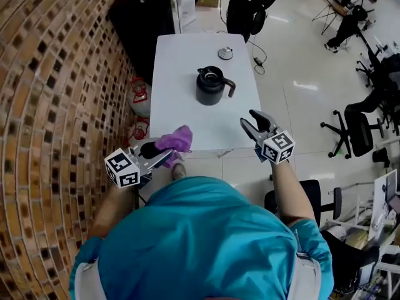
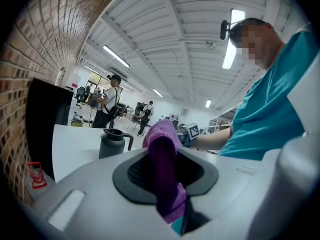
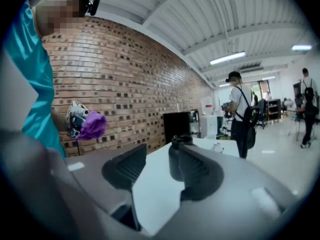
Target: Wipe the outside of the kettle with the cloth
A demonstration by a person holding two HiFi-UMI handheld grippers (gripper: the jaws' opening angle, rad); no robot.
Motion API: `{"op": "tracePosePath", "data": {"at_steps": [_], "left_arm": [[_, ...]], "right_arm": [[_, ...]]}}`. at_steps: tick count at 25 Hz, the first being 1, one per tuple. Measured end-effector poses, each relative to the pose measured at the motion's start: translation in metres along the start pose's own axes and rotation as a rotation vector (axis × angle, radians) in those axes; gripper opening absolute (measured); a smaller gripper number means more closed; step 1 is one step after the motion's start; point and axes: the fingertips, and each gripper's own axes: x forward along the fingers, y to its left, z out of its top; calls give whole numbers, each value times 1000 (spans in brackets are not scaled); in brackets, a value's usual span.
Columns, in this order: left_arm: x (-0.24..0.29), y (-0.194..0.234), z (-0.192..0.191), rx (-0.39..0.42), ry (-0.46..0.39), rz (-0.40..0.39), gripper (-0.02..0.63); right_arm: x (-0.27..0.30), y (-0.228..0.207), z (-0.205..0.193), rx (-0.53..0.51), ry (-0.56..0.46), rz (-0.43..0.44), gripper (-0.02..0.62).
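The left hand-held gripper is clenched on the purple cloth. The cloth is bunched up between the jaws and pokes out past them, and it's held at the near left corner of the surface. The right hand-held gripper is seen released: the jaws are apart with nothing pinched, and only the tabletop and the kettle can be seen through the gap. It's held by the near right corner.

The black kettle is stood upright around the middle of the white surface with its handle turned to the right, well apart from both tools and the cloth. A small round silvery piece is seen lying nearer the far edge.

Room-wise, a brick wall is run along the left side, and a dark cabinet is parked at the far left end. The floor is pale and shiny. Black office chairs are scattered off to the right, and a person with a backpack is stood beyond the far end. Overhead, a white ribbed ceiling is lit by strip lights.
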Motion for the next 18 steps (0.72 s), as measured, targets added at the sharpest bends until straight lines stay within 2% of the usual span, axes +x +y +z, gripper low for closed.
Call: {"op": "tracePosePath", "data": {"at_steps": [4,7,11,15,18], "left_arm": [[7,56,14,-4,55,-65,100],[20,92,19,-27,78,-70,100],[47,113,16,-83,92,-57,100],[73,121,14,-108,102,-13,100],[87,124,13,-138,84,25,100]], "right_arm": [[62,-54,-22,16,107,-66,233],[101,-82,-32,-2,149,-57,265],[137,-106,-58,-71,238,46,295],[158,-115,-69,-100,230,194,293],[166,-108,-68,-112,180,333,225]]}}
